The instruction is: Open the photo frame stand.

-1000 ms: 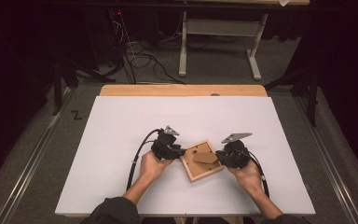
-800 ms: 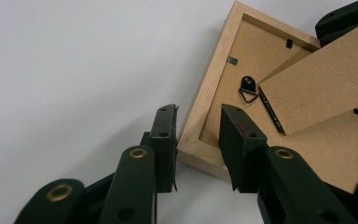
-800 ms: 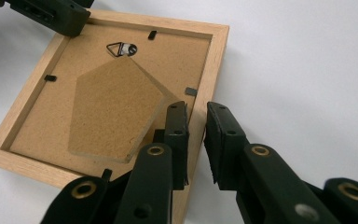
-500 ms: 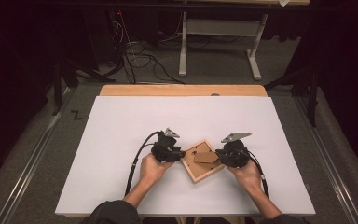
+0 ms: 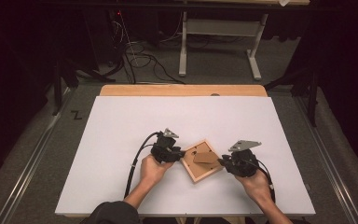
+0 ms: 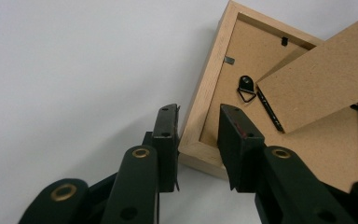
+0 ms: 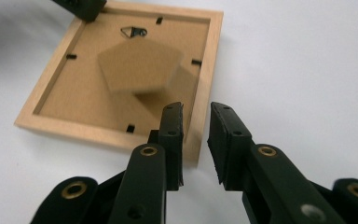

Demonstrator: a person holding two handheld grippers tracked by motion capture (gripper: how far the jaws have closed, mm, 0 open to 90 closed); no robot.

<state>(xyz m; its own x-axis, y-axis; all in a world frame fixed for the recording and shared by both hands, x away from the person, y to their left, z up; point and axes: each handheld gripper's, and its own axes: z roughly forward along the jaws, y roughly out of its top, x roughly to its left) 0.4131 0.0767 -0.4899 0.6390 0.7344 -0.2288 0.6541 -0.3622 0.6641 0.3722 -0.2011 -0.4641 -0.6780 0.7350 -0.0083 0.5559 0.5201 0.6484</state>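
A light wooden picture frame (image 5: 196,167) lies face down on the white table, its brown backing up. Its cardboard stand (image 5: 207,157) is folded out above the backing. My left gripper (image 5: 182,154) is at the frame's left corner. In the left gripper view the frame (image 6: 205,88) has its rim between the two jaws of that gripper (image 6: 198,112), which is shut on it, and the stand (image 6: 321,79) shows beyond. My right gripper (image 5: 221,162) sits at the frame's right corner. Its jaws (image 7: 196,109) have just been opening and grip nothing; the frame (image 7: 74,93) lies just past them.
The white tabletop (image 5: 168,116) has free room on all sides of the frame. A wooden strip (image 5: 182,90) borders its far edge. Beyond lie floor cables (image 5: 140,56) and a white stand (image 5: 214,28). The left gripper's cable (image 5: 137,158) loops over the table.
The right gripper has drawn back a little to the right, off the frame's corner, with its jaws parted. The left gripper and the frame have stayed put.
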